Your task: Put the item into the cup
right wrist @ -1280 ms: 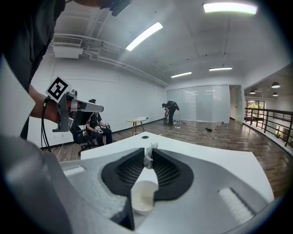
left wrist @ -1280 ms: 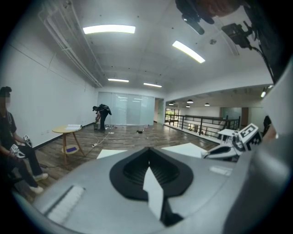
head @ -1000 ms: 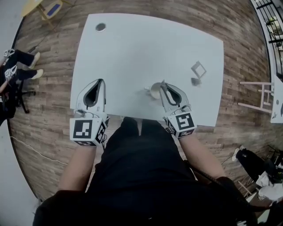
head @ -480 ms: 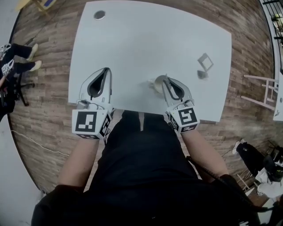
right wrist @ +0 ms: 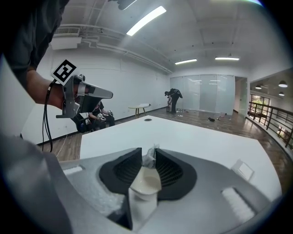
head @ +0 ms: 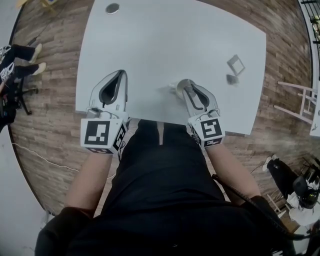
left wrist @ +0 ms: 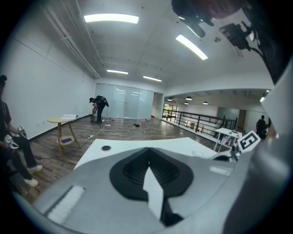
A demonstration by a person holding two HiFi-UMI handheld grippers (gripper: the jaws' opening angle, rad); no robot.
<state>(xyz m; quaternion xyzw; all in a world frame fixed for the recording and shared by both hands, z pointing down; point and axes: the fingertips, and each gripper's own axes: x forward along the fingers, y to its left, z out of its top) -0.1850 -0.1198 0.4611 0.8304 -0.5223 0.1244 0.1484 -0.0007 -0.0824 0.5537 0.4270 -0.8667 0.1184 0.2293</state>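
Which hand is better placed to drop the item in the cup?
Right. The right gripper has the crumpled item between its jaws, which have just been opening, over the cup. The left gripper is shut, empty, off to the side.

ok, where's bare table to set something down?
Table is bare from the grommet across to the square piece near its right edge. Crowded only at the near edge, around the cup.

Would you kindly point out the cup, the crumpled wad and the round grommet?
cup (right wrist: 146, 182), right gripper view, on its inside wall.
crumpled wad (right wrist: 149, 156), right gripper view, on its middle.
round grommet (head: 112, 8), head view, on its centre.
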